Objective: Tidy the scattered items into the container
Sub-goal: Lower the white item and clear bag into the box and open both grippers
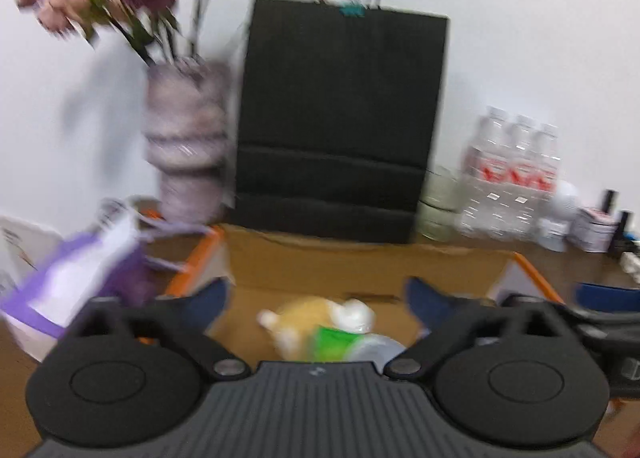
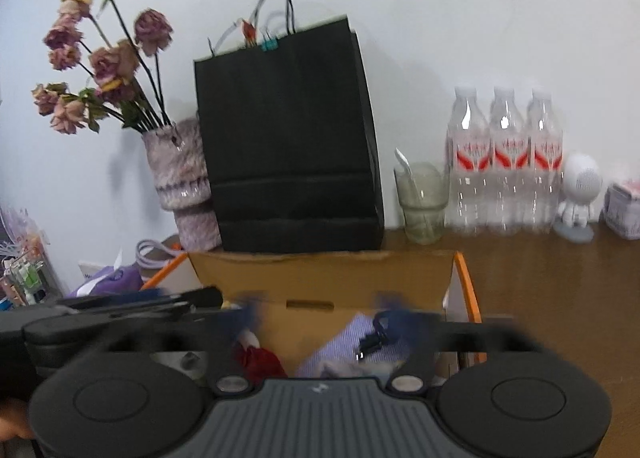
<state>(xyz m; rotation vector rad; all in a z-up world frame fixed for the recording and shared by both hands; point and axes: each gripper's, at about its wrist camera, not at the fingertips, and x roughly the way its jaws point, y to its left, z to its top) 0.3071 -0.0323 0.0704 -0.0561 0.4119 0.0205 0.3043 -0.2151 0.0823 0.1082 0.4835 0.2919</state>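
Observation:
An open cardboard box (image 1: 360,270) with orange-edged flaps stands on the brown table, right in front of both grippers. My left gripper (image 1: 320,298) is open above it, with nothing between its blue fingertips. Below it in the box lie a yellow and white plush toy (image 1: 304,318) and a green packet (image 1: 332,342). In the right wrist view the box (image 2: 320,278) holds a purple striped cloth (image 2: 352,342) with a black clip on it, and a red item (image 2: 260,362). My right gripper (image 2: 322,312) is open over them, its fingertips blurred and empty.
A black paper bag (image 2: 288,137) stands just behind the box, against the white wall. Left of it is a vase of dried flowers (image 2: 180,177); to the right stand a glass (image 2: 424,201), three water bottles (image 2: 504,157) and a white figurine (image 2: 580,189). A purple tissue pack (image 1: 80,290) lies left of the box.

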